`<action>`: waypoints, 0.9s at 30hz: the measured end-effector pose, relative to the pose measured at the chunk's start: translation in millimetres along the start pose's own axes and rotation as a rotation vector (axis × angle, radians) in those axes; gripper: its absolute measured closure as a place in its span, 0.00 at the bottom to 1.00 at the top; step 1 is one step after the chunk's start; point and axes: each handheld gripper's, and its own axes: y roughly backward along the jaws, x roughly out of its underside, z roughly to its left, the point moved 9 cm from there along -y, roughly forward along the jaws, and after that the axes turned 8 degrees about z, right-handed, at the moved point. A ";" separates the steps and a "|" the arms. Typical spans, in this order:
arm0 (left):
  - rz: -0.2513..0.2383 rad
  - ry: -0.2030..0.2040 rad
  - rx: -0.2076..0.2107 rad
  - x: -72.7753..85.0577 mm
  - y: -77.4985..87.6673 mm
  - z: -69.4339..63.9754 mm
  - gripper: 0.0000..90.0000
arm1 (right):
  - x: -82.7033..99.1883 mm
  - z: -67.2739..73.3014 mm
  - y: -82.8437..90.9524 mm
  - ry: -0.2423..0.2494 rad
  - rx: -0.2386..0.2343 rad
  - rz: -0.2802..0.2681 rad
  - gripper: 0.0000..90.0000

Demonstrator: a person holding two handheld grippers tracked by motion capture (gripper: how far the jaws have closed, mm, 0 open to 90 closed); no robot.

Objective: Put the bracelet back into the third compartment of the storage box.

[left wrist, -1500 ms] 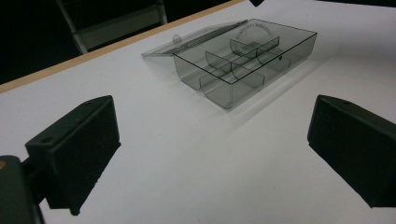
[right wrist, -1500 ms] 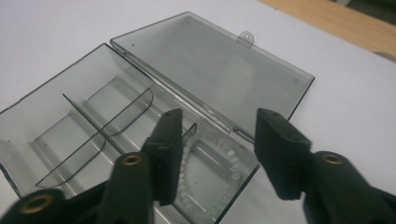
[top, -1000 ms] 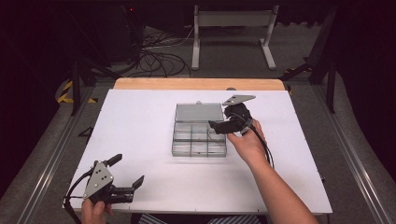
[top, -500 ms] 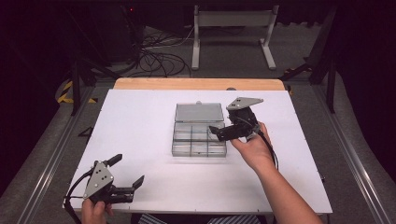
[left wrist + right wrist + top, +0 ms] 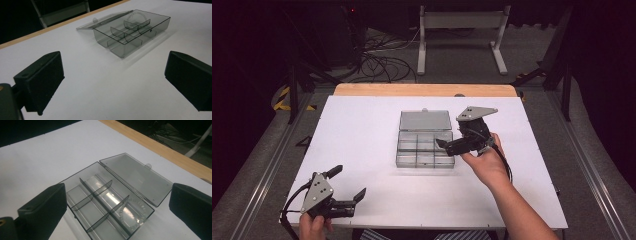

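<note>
A clear plastic compartment box (image 5: pixel 424 150) sits mid-table with its lid (image 5: pixel 424 121) folded flat behind it. In the right gripper view, a string of pale beads (image 5: pixel 130 213) lies in one compartment of the box (image 5: pixel 100 202), beside the lid (image 5: pixel 136 178). My right gripper (image 5: pixel 451 137) hovers at the box's right edge. Its jaws have just been opening and stand wide with nothing between them (image 5: pixel 117 195). My left gripper (image 5: pixel 347 182) rests open near the table's front left corner. It faces the box (image 5: pixel 132 32) from a distance, with bare table between its jaws (image 5: pixel 112 72).
The white table top (image 5: pixel 362 130) has a wooden strip (image 5: pixel 424 90) along its far edge. Behind it, cables (image 5: pixel 382 60) and a metal stand (image 5: pixel 462 22) sit on the dark floor.
My right gripper has lifted and drawn back a little from over the box towards its right side, and its jaws have spread wider. The left gripper has stayed still.
</note>
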 end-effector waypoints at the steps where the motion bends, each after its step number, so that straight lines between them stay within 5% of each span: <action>1: 0.000 0.001 0.000 0.0 0.0 -0.1 0.03 | -0.1 0.7 1.8 0.000 -0.003 -0.008 0.02; 13: 0.001 0.000 0.000 0.1 -0.2 -0.3 0.03 | 8.7 8.3 33.0 0.062 -0.025 -0.096 0.01; 27: 0.001 0.000 -0.004 0.0 -0.5 -0.3 0.03 | 40.9 2.7 56.4 0.050 -0.053 -0.153 0.00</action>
